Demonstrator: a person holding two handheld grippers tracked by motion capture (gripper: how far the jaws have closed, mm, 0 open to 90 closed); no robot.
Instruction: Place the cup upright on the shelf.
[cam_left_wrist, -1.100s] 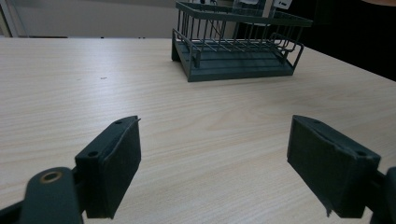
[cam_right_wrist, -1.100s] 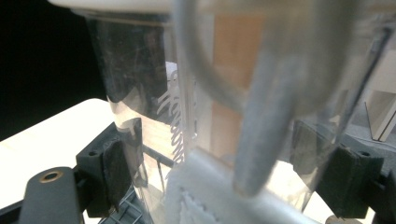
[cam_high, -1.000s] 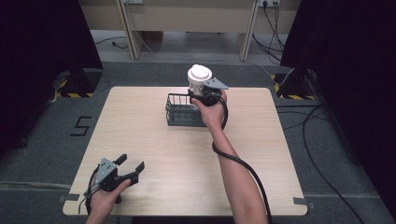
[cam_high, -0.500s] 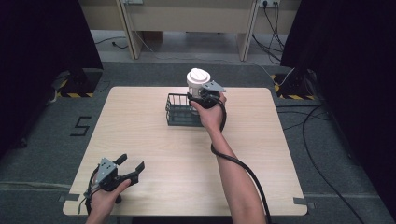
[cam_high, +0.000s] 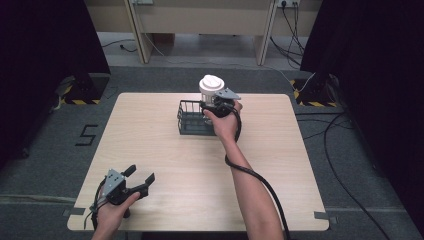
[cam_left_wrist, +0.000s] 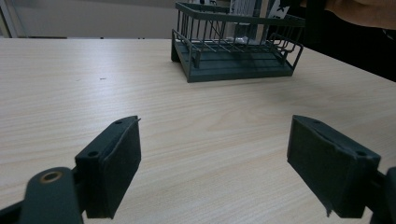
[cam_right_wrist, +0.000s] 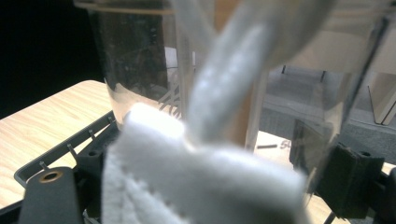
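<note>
Basket (cam_high: 192, 118) of dark wire serves as the landmark here: it stands on the wooden table (cam_high: 150, 135) a little beyond the middle, toward the far edge. Well to the near left of the basket, close to the table's near edge, the left gripper (cam_high: 140, 178) is held low in the person's left hand (cam_high: 114, 212), its jaws spread wide with bare tabletop between them. In the left gripper view, the two black pads (cam_left_wrist: 116, 165) stand far apart and point across the wood toward the basket (cam_left_wrist: 236, 46), which sits well beyond them.

At the basket's right end, the right gripper (cam_high: 214, 106) is held in the person's right hand (cam_high: 223, 122), with a black cable (cam_high: 252, 175) trailing back along the forearm. A clear jar with a white lid (cam_high: 211, 87) is at the basket's far right corner, held upright above it at the gripper. In the right gripper view, the jaws are closed on the jar (cam_right_wrist: 224, 70), a white fuzzy strip (cam_right_wrist: 201, 177) lies across the near foreground, and the basket rim (cam_right_wrist: 60, 151) shows just below the jar.
</note>
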